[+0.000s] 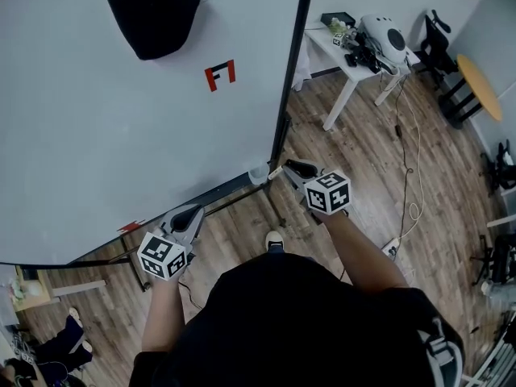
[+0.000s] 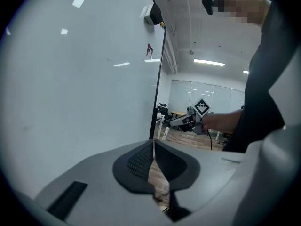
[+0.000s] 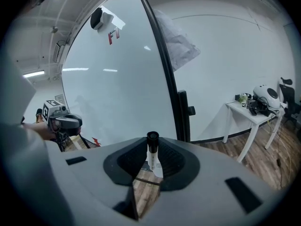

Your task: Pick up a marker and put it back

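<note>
Marker (image 3: pixel 152 150) clamped in the right gripper (image 1: pixel 292 168), beside the whiteboard's lower right corner.
Whiteboard (image 1: pixel 121 135) fills the head view from 9 to 12 o'clock, and a white table (image 1: pixel 321 40) stands at 1 o'clock. Left gripper (image 1: pixel 192 214), at 7 o'clock, has its jaws together on nothing. Right gripper's jaws stand partly apart, pressing the marker's white barrel, its black end uppermost, just right of centre.

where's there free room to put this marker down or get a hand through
The rail along the whiteboard's bottom edge looks bare between the left gripper and the small cup at its corner. The wood floor between the board's frame and the white table is open for a hand. The table top is crowded: helmet and dark gear.
</note>
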The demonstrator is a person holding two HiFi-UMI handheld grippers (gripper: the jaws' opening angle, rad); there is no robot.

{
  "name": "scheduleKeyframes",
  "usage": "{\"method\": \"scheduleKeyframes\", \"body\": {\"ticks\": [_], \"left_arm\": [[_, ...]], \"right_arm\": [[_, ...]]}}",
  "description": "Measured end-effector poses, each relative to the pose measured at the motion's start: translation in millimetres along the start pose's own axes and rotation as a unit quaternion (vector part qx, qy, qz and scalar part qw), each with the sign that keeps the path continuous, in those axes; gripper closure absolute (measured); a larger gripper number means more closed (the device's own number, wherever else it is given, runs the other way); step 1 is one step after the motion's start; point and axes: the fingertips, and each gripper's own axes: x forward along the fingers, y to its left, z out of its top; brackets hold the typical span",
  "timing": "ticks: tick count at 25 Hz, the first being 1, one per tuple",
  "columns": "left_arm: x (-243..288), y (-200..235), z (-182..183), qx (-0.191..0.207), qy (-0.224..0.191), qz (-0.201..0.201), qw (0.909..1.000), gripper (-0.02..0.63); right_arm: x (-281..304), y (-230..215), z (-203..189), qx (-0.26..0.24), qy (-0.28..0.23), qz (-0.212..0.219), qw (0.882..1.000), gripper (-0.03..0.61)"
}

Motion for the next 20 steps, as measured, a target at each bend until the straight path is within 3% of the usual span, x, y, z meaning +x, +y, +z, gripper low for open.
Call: {"method": "scheduleKeyframes", "body": {"ticks": [20], "left_arm": [[20.4, 31.7, -10.1, -0.038, 0.019, 0.042, 0.9982, 0.595]], "right_arm": [[87.7, -31.2, -35.6, 0.011, 0.065, 0.035, 0.997, 0.511]]}}
